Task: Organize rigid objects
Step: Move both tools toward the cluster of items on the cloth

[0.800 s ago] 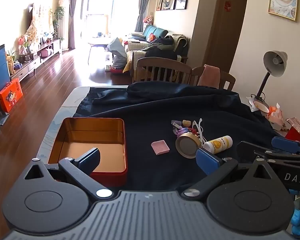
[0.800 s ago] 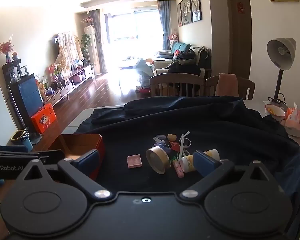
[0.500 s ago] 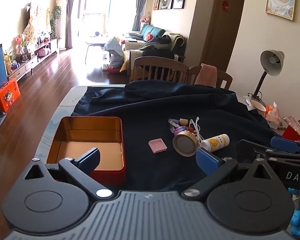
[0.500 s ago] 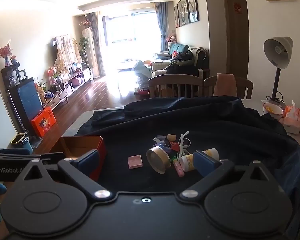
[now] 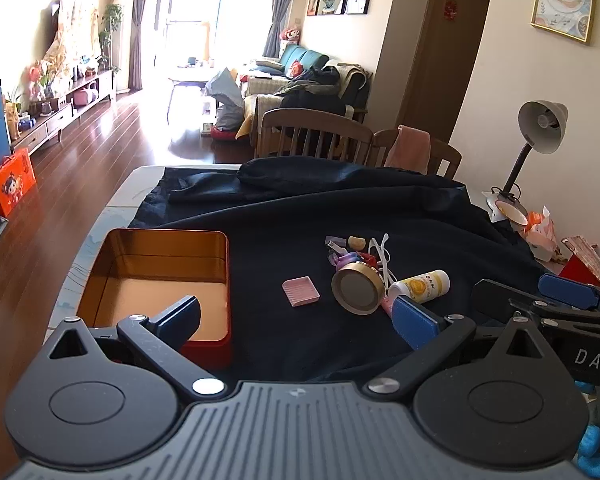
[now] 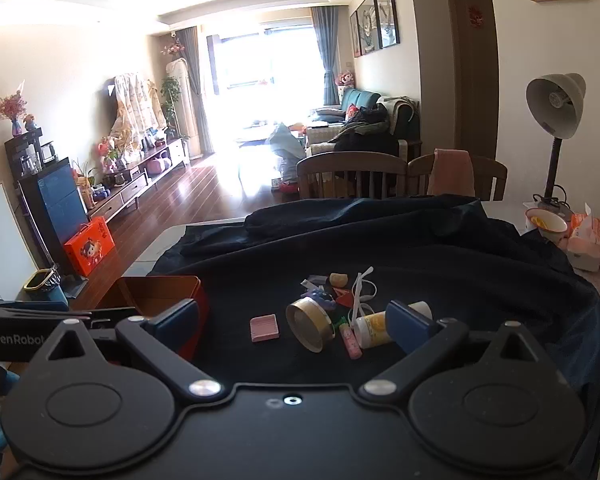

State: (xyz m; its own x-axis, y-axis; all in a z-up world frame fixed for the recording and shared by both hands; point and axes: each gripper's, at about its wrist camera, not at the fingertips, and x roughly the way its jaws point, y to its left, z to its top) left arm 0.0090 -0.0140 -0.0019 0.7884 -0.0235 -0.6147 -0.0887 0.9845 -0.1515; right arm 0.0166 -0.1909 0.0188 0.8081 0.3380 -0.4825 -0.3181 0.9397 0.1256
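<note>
Both the left gripper (image 5: 296, 316) and right gripper (image 6: 292, 322) hung released, a red tin (image 5: 156, 280) left of the clutter (image 6: 332, 312) ahead.

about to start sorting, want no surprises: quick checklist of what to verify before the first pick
1. Left gripper open, nothing between its fingers: ok.
2. Right gripper open, nothing between its fingers: ok.
3. Red tin box open-topped, nothing seen inside: ok.
4. Pink ridged block lies apart from the pile, free to pick: ok.
5. Gold round tin tilted against the clutter: not ok for a clean grasp.
6. White bottle on its side, pink tube against it: cannot tell if it will roll.
</note>
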